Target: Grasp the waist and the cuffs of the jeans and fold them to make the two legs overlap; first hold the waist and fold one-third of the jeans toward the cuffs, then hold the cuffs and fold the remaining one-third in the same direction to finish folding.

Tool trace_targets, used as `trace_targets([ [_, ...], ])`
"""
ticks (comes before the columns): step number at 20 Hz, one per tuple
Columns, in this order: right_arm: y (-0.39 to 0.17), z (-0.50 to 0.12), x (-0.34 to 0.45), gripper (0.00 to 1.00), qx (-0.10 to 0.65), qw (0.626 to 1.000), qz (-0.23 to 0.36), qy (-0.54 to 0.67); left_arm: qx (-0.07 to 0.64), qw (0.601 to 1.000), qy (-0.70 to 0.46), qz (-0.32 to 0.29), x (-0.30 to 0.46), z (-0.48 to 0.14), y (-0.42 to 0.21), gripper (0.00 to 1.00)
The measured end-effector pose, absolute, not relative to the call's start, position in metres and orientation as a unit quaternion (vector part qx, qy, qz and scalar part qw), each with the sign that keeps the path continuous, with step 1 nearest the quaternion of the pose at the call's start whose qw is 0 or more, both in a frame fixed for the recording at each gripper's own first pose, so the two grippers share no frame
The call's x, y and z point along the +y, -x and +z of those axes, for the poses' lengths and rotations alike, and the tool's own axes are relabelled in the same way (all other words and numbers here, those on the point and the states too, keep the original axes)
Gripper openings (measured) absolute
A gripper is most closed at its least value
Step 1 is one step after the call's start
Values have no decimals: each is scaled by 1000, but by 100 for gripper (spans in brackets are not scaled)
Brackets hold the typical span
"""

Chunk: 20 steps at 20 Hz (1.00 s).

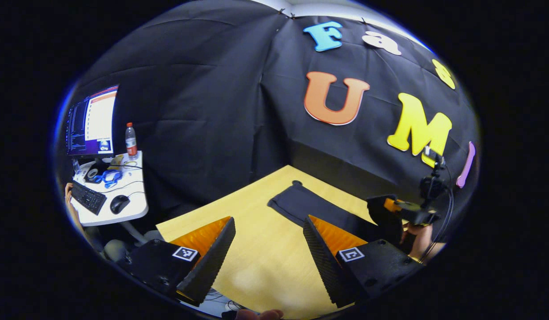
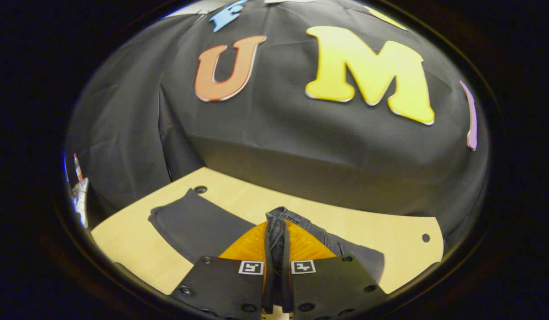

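Dark jeans lie on the yellow wooden table. In the left gripper view my left gripper hovers over bare table just left of the jeans, open wide with nothing between its fingers. Farther right, my right gripper is held by a hand at the jeans' near end. In the right gripper view my right gripper is shut on a bunched denim edge that looks like the waist, raised off the table. The rest of the jeans stretches flat to the left.
A white side desk at the far left carries a monitor, keyboard, mouse and a water bottle. Black cloth walls close the table's back. The tabletop has small holes near its corners.
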State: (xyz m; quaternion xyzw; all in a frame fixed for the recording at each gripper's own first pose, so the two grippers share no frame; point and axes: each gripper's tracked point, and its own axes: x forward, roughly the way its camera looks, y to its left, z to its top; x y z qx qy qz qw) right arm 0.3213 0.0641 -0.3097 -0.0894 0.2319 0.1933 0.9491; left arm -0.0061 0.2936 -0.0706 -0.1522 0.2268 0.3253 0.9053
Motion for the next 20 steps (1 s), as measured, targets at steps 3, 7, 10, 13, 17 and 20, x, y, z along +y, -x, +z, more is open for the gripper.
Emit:
trace_targets([
  [3, -316, -369, 92, 8, 264, 934, 197, 136, 235, 894, 157, 348, 310, -76, 28, 99],
  [7, -285, -415, 109, 14, 300, 910, 235, 167, 250, 889, 167, 346, 323, -88, 28, 99],
  [10, -271, -406, 121, 53, 296, 904, 264, 161, 251, 893, 169, 333, 328, -92, 14, 99],
  [13, -259, -362, 110, 77, 280, 913, 268, 128, 248, 900, 175, 312, 330, -94, -6, 99],
  [17, -233, -295, 74, 92, 270, 920, 266, 99, 253, 901, 203, 287, 338, -112, -47, 99],
  [20, -203, -249, 39, 92, 267, 920, 275, 82, 276, 876, 301, 259, 342, -149, -94, 99],
])
